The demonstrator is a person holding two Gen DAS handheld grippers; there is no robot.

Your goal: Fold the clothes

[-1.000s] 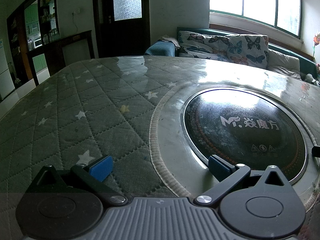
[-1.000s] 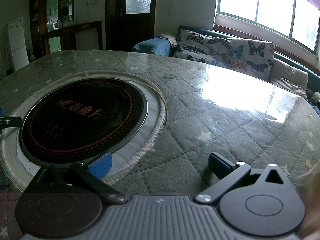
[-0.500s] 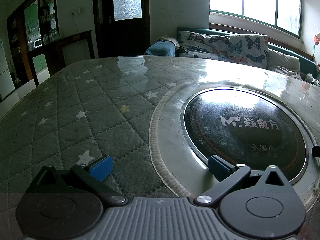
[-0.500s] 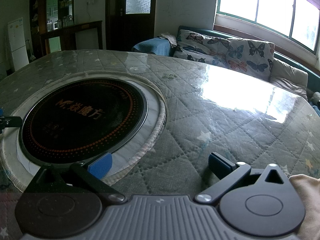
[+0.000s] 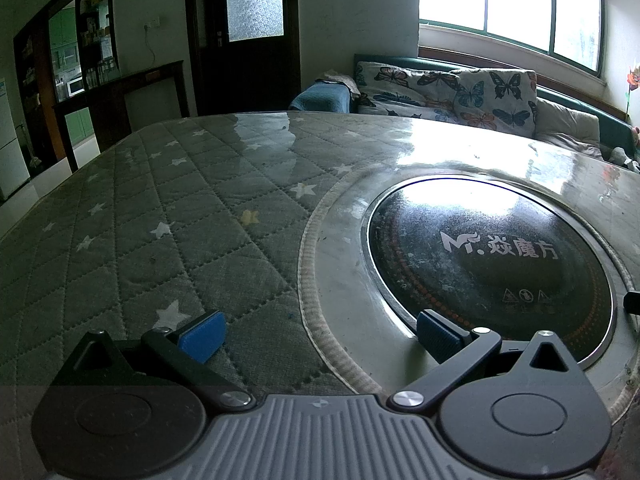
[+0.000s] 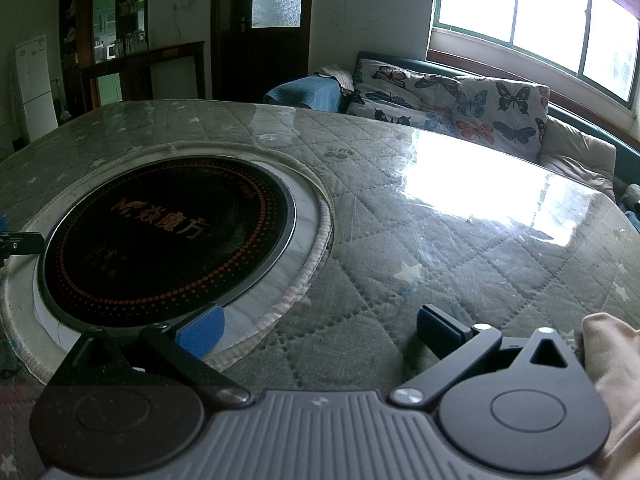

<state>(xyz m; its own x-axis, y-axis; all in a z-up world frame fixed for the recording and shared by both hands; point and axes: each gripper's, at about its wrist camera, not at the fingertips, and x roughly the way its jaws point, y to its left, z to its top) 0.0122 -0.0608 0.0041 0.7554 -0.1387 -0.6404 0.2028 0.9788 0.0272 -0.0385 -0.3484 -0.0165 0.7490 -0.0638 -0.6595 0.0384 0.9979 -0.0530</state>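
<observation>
A beige garment (image 6: 612,376) shows at the lower right edge of the right wrist view, beside my right gripper (image 6: 320,330), which is open and empty just above the quilted table cover (image 6: 440,248). My left gripper (image 5: 320,334) is open and empty, low over the cover (image 5: 160,248) at the rim of the round cooktop (image 5: 488,256). No garment shows in the left wrist view.
A black round induction cooktop (image 6: 168,232) is set in the middle of the table under a glossy clear sheet. A sofa with butterfly cushions (image 6: 452,96) stands beyond the far edge. A dark door (image 5: 244,32) and shelves are behind.
The beige garment has come further into the right wrist view from the lower right. Both grippers have stayed still and open.
</observation>
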